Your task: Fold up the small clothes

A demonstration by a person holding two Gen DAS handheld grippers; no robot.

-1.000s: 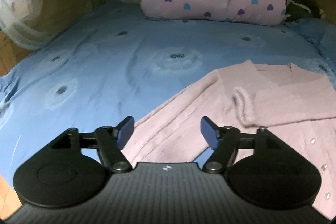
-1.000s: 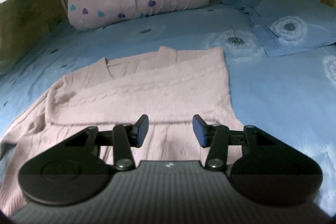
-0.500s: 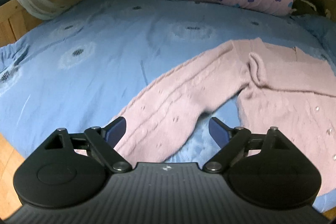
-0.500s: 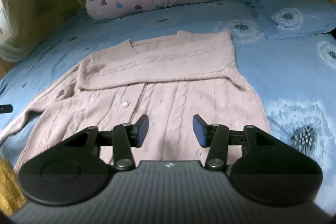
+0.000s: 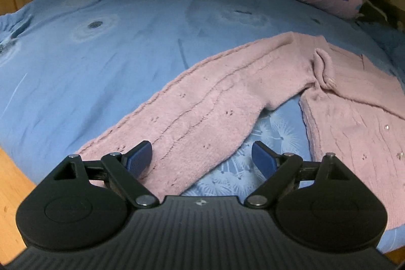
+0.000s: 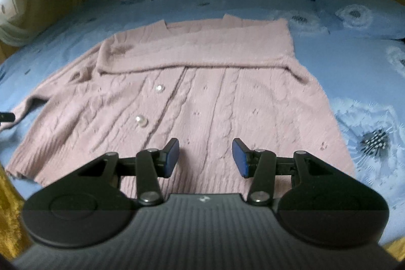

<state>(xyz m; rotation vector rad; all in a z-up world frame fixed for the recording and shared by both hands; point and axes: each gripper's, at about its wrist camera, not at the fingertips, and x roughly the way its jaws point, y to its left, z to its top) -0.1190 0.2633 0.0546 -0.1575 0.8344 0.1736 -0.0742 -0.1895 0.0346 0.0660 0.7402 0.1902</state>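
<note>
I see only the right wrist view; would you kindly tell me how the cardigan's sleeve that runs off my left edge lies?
Observer: The unfolded sleeve lies flat on the blue sheet, slanting from the shoulder toward the bed's near edge.
Operator: Thanks; and the left gripper?
Observer: The left gripper is open over that sleeve's lower end; its fingers have just been opening, with nothing pinched between them.
</note>
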